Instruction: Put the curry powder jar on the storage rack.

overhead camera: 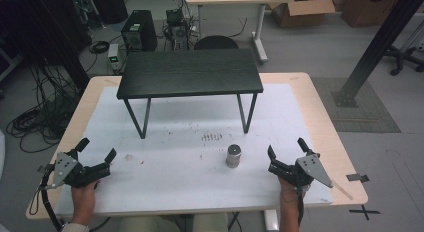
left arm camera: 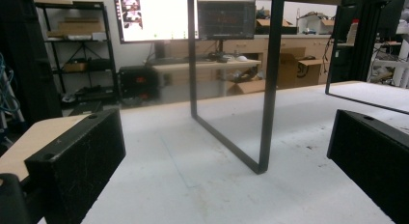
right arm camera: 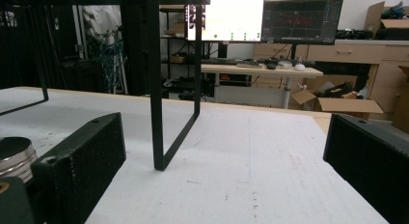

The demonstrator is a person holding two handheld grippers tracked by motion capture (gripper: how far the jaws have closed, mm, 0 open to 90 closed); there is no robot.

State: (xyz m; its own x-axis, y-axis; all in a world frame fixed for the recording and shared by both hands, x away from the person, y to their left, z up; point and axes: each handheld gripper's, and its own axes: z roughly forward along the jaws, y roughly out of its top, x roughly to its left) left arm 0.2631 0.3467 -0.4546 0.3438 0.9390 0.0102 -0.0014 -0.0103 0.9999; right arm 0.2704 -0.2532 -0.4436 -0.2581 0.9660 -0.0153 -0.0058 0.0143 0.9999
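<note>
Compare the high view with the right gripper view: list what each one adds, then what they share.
The high view adds the whole black shelf top, both grippers, left and right, open and apart from the metal cylinder, and the person's hands. The right gripper view adds lit monitors and a desk behind. Both show the cylinder, the shelf's legs and the white table surface.

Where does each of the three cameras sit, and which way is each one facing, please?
High view: above the person's side, looking forward and down on the white table, the black stand, the metal cylinder, both forearms, left gripper and right gripper.
Left gripper view: low on the left gripper, looking along its open jaws at the stand's leg.
Right gripper view: low on the right gripper, jaws open, facing another leg, cylinder at left.
Shared: both gripper views show stand and monitors.
</note>
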